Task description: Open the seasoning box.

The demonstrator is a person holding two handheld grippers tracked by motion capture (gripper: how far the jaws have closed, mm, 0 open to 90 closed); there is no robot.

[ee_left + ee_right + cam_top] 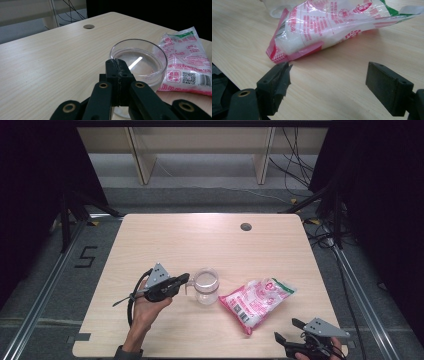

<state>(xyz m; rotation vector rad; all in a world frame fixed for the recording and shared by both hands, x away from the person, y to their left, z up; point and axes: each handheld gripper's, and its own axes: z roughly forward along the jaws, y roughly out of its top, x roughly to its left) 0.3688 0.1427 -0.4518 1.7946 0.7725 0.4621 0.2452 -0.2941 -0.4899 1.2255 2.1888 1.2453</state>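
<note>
A clear glass mug (206, 287) stands near the middle of the wooden table (165, 240). My left gripper (184, 279) comes in from its left with the jaws closed together at the mug's handle. In the left gripper view the shut jaws (120, 66) reach the near rim of the mug (140, 60) and cover the handle. A pink and white plastic bag (257, 301) of white grains lies right of the mug (187, 65). My right gripper (287, 329) rests open at the table's front right corner. Its jaws (329, 75) point at the bag's sealed end (324, 25) without touching it.
A round cable hole (245, 226) sits near the table's far edge. Wooden shelf legs (142, 160) and loose cables (295, 160) lie on the floor behind. The table's front edge runs close under both hands.
</note>
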